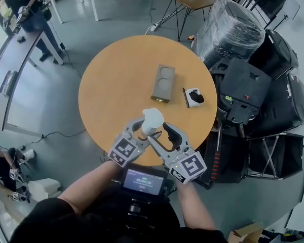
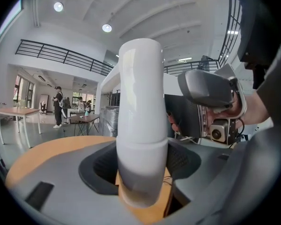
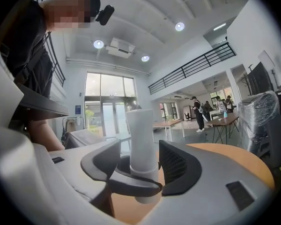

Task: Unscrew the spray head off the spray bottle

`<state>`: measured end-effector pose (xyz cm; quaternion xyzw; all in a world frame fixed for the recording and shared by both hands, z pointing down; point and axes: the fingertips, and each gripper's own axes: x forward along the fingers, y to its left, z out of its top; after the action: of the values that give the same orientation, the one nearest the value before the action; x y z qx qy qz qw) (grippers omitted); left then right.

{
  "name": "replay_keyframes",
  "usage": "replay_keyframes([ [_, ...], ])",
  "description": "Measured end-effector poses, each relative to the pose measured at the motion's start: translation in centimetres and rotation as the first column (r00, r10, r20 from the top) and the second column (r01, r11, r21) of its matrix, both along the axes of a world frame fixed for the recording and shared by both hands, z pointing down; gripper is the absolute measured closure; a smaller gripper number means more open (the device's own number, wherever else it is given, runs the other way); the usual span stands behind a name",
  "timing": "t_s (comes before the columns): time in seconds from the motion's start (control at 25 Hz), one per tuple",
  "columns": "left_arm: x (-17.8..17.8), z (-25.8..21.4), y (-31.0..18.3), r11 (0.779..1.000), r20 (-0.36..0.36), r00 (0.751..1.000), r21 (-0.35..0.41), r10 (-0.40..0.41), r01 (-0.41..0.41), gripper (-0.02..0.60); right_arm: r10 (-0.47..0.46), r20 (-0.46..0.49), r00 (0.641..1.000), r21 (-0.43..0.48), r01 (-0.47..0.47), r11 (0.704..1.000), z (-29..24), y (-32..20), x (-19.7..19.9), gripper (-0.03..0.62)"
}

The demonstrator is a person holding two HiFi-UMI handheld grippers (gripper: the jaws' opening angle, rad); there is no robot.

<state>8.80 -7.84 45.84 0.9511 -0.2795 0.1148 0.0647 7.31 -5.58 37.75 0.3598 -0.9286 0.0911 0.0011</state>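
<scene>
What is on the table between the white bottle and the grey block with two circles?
Nothing. In the head view, only bare wood of the round table shows between the white bottle and the grey block.

Grey hand-held grippers (image 1: 143, 129) (image 1: 161, 135), seemingly black top (image 1: 66, 221)

You had no words or numbers that could be read in any view. The left marker cube (image 1: 123, 151) and the right marker cube (image 1: 188, 166) carried black-and-white square code patterns, not lettering. The small screen (image 1: 143, 181) at your chest showed light figures, too small to make out. A blue sign (image 3: 79, 109) beside the glass doors (image 3: 105, 118) was too blurred to read. The white spray bottle (image 2: 140, 125) showed only plain sides.
</scene>
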Motion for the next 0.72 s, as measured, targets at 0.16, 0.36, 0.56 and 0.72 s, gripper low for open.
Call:
replay_keyframes([
  [0.16,-1.0,-0.2,-0.2,1.000,0.020,1.000,-0.010,0.004,-0.003,0.276,0.014,-0.016,1.000,-0.026,-0.014,1.000,0.3,-1.1,-1.7,0.316],
  [0.36,-1.6,0.2,-0.8,1.000,0.056,0.998,-0.004,-0.006,0.006,0.276,0.056,-0.030,0.998,-0.042,-0.057,0.997,0.7,-2.8,-3.4,0.316],
  [0.56,-2.2,0.9,-2.3,0.999,0.097,0.995,0.012,-0.034,0.033,0.276,0.095,-0.012,0.995,-0.096,-0.096,0.991,1.4,-5.2,-4.3,0.316],
  [0.72,-3.2,1.5,-3.1,0.998,0.154,0.986,0.016,-0.057,0.055,0.276,0.136,-0.023,0.990,-0.106,-0.138,0.985,2.1,-6.6,-4.3,0.364],
])
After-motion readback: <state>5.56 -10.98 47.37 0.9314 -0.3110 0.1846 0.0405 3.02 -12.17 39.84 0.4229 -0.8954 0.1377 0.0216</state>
